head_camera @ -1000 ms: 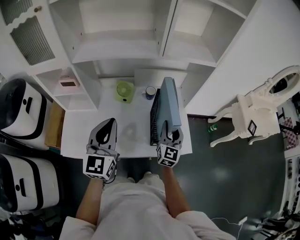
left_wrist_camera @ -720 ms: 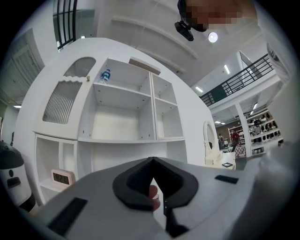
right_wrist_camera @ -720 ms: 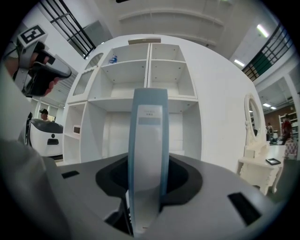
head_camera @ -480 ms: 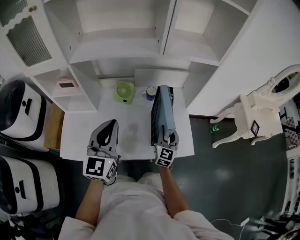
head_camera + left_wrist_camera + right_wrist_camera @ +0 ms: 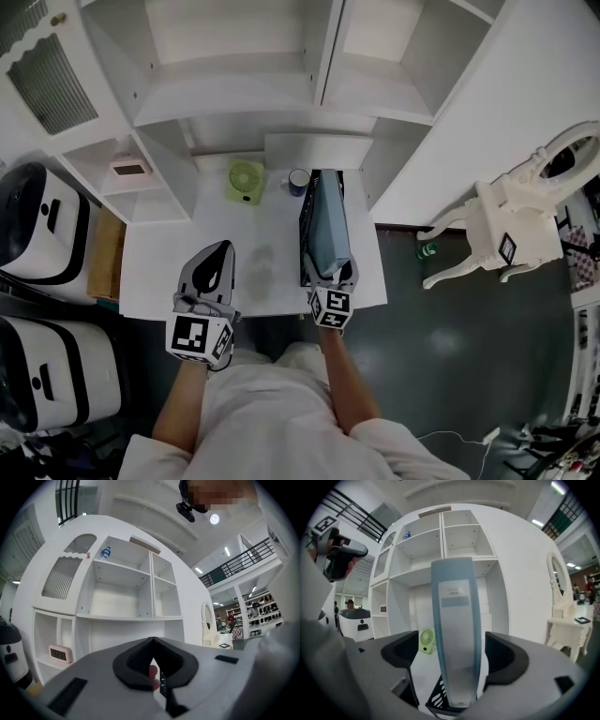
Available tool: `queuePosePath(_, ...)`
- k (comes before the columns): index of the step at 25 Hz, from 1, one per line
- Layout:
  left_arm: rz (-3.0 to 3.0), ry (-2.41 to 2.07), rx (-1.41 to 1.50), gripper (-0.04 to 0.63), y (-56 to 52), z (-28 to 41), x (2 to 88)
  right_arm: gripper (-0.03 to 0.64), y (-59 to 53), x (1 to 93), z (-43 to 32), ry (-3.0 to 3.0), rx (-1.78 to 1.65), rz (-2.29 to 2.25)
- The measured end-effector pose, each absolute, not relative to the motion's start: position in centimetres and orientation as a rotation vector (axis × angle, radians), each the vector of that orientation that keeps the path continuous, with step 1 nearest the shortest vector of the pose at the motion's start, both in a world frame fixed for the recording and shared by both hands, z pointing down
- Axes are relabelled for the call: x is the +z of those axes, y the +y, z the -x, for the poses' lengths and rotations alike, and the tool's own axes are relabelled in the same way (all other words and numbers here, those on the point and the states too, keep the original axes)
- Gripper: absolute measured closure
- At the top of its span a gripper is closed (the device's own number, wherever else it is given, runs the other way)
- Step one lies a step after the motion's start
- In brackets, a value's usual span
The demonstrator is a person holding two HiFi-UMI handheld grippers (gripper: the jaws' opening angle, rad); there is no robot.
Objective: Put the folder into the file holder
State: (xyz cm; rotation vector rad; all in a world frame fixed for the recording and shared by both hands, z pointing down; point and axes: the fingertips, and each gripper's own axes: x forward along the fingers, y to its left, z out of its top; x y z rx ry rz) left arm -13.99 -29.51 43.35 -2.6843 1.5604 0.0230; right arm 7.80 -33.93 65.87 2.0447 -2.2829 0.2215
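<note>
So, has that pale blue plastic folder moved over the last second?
Yes. The pale blue folder sank and straightened into the black mesh file holder, which kept its place.

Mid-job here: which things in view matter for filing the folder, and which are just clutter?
Job: folder, standing in the file holder; right gripper, fingers just opened, folder between them untouched.
Lying about: green fan, cup, pink clock, white chair, left gripper, shut and empty.
</note>
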Motion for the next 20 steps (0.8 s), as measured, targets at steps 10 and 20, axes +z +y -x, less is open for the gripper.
queuePosePath(10,2.704,1.556,0.016,0.598,-28.0,14.9,42.3,0.184,-31.9,61.0,-7.8,-2.217,0.119,-2.014)
queuePosePath(20,2.720,1.513,0.043,0.598,-25.0,16.4,40.6,0.370,-27.0,50.2,-7.8,-2.135,0.043,-2.160)
